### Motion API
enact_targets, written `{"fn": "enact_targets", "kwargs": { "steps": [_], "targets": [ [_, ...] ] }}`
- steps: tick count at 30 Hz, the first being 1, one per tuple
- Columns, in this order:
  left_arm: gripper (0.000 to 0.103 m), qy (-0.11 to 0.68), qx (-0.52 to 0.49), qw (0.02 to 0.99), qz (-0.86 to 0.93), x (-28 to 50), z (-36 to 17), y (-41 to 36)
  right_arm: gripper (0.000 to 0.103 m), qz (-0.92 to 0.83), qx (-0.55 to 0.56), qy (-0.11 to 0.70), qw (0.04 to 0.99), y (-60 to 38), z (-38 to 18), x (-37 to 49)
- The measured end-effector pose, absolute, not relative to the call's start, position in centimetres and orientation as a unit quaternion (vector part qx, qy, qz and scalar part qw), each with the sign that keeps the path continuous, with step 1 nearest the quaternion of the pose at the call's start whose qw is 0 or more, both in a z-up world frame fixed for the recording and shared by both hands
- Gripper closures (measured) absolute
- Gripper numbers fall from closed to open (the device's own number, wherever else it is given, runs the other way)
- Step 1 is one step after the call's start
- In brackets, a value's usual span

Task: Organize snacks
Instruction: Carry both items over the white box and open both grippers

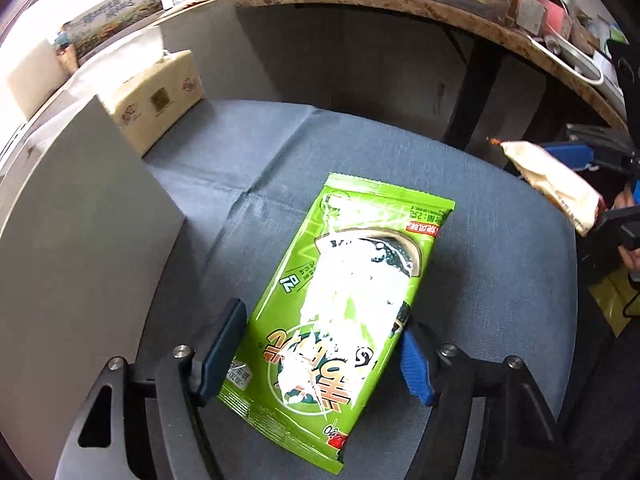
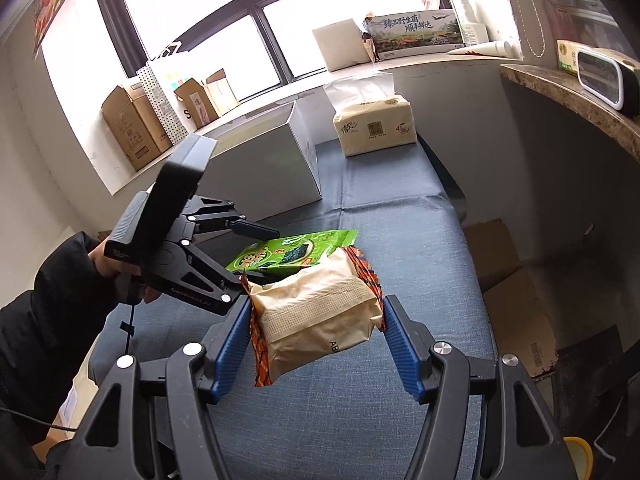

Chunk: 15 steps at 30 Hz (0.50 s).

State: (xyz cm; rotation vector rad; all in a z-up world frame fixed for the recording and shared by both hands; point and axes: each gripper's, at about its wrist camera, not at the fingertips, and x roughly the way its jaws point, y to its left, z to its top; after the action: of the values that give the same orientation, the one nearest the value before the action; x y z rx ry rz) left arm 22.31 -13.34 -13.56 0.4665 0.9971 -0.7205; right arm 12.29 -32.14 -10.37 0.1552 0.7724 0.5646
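A: Can you read the green snack bag (image 1: 340,320)?

B: Barely. Glare whitens its middle in the left wrist view. In the right wrist view, the tan snack bag (image 2: 316,316) covers its near end.

A: And the tan one from the left side?

B: Only part shows at the right edge (image 1: 556,188); the right gripper (image 1: 600,184) holding it is mostly cut off there.

A: The white box (image 2: 264,160)?

B: The left gripper (image 2: 256,252) hides its lower left corner. Whether anything lies inside, I cannot tell.

A: The shelf (image 1: 460,12) clutter?

B: Too small and blurred to name.
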Motion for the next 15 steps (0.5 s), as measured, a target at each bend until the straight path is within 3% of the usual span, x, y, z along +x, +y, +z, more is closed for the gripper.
{"fn": "enact_targets", "kwargs": {
  "steps": [15],
  "targets": [
    [0.030,0.379,0.013,0.911,-0.161,12.8,-4.3,-2.1,0.034,0.302,0.023,0.340,0.890,-26.1,-6.6,14.8]
  ]
}}
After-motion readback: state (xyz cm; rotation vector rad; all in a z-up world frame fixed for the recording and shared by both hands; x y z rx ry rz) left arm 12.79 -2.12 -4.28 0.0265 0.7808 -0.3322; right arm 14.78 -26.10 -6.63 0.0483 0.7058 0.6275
